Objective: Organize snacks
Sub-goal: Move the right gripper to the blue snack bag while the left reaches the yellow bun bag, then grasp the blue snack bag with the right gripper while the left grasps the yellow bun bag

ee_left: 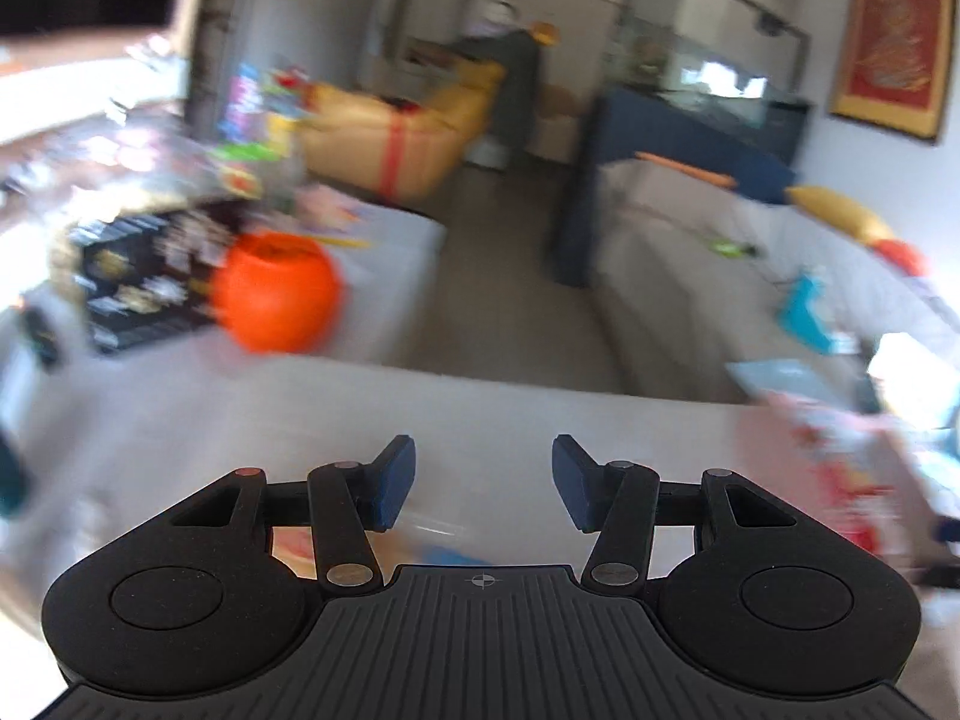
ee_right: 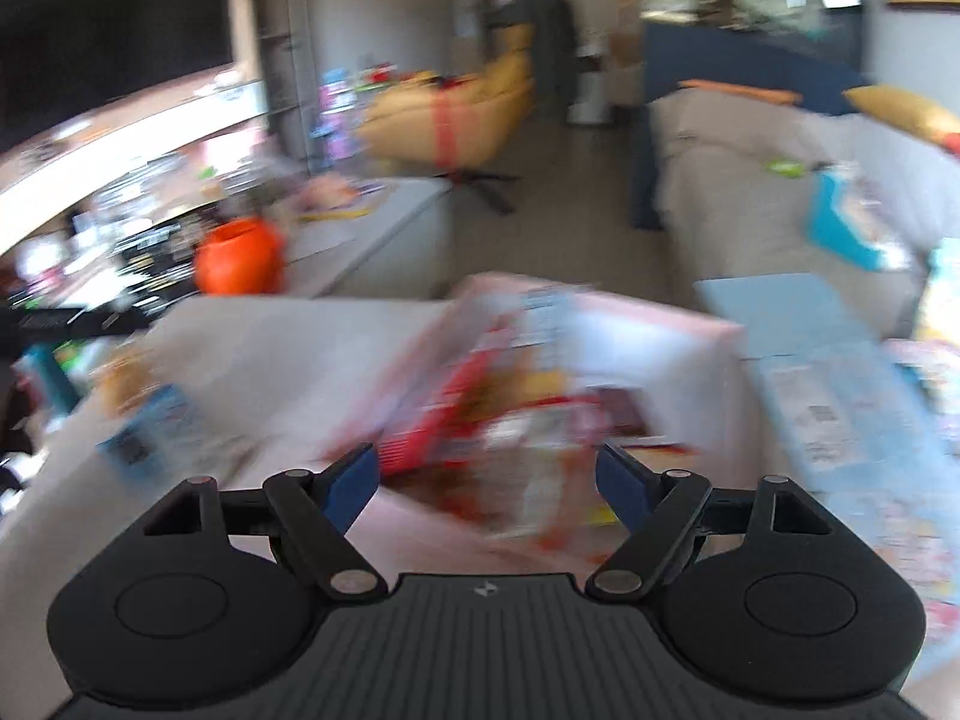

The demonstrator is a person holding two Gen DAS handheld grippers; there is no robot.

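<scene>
Across the far side of the room, a grey sofa runs along the right, with a yellow cushion and a blue packet lying on it. Opposite it stands a yellow armchair with a red stripe, and a dark blue cabinet sits behind the sofa under a framed red picture. Both views are smeared with blur, so small print and labels cannot be read.

Nearer, a pale table fills the foreground. An orange pumpkin bucket stands on a second pale surface just beyond it, beside a black box of what look like wrapped sweets.

On the table in the right wrist view lies a pink and red snack box, tilted, just ahead of the right gripper. A light blue box lies to its right, and a smaller blue-edged packet lies off to the left.

That right gripper has its blue pads spread wide with nothing pressed between them; the snack box lies beyond the tips. The left gripper is likewise spread apart over bare tabletop, holding nothing.
</scene>
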